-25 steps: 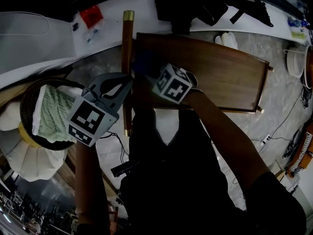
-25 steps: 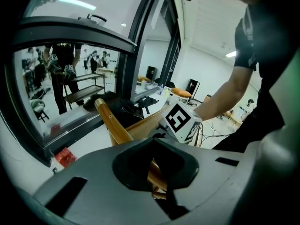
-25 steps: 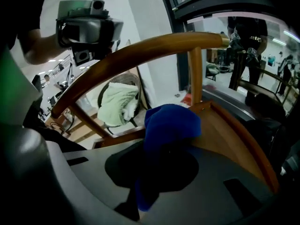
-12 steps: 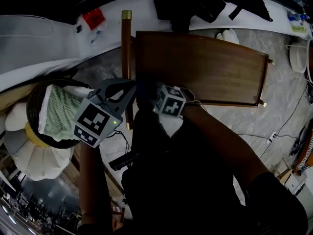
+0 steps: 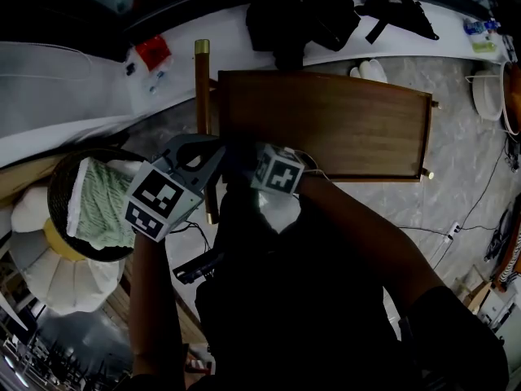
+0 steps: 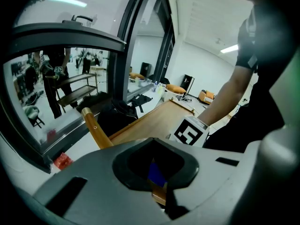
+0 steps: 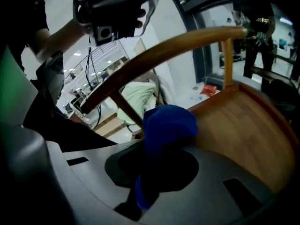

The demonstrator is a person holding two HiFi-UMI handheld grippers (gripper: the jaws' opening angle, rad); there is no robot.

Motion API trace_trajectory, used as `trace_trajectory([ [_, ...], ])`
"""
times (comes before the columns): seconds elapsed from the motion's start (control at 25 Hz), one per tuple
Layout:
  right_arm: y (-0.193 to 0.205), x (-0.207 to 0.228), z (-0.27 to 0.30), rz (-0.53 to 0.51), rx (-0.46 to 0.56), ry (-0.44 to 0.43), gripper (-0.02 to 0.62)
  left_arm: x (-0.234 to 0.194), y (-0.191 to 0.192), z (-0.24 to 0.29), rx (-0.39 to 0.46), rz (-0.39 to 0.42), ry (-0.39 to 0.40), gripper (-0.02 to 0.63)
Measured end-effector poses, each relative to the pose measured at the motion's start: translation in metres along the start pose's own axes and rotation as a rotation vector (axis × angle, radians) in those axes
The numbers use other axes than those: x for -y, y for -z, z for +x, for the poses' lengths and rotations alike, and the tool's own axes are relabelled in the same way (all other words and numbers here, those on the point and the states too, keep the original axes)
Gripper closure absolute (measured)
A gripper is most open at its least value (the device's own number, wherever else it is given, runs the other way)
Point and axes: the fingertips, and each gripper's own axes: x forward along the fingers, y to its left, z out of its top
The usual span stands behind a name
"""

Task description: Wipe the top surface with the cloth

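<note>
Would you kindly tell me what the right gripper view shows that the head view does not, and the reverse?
Only the right gripper view plainly shows the blue cloth bunched between the jaws of the right gripper. Only the head view shows the wooden top whole, with all its edges, and the dark round basket beside it. Both views show the wooden top, the left gripper and the pale green fabric.

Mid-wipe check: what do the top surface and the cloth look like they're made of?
The top surface looks like wood: brown, lengthwise grain streaks, smooth low-sheen finish; solid or veneer, I can't tell. The cloth is soft blue fabric, matte, bunched in rounded folds, held by the right gripper.
</note>
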Motion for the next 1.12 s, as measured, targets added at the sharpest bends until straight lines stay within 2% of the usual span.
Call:
trace_trajectory([
  [0.2, -0.049, 0.08, -0.07, 0.012, 0.182, 0.21, 0.532, -0.022, -0.019, 0.003, -0.016, 0.051, -0.03, 0.597],
  [0.32, -0.061, 0.133, -0.096, 0.0, 0.199, 0.317, 0.532, -0.033, -0.031, 0.012, -0.03, 0.064, -0.036, 0.597],
  [0.4, -0.061, 0.162, -0.099, 0.007, 0.175, 0.349, 0.532, -0.042, -0.037, 0.021, -0.032, 0.063, -0.035, 0.596],
  [0.52, -0.054, 0.184, -0.086, -0.003, 0.113, 0.365, 0.532, -0.048, -0.042, 0.032, -0.033, 0.063, -0.02, 0.596],
  [0.64, -0.046, 0.188, -0.072, -0.046, 0.057, 0.372, 0.532, -0.047, -0.042, 0.04, -0.044, 0.067, 0.001, 0.597],
  [0.84, -0.046, 0.189, -0.07, -0.054, 0.045, 0.377, 0.532, -0.048, -0.037, 0.044, -0.062, 0.057, 0.013, 0.595],
  [1.12, -0.024, 0.143, -0.057, -0.081, 0.022, 0.314, 0.532, -0.033, -0.014, 0.042, -0.094, 0.049, 0.035, 0.596],
])
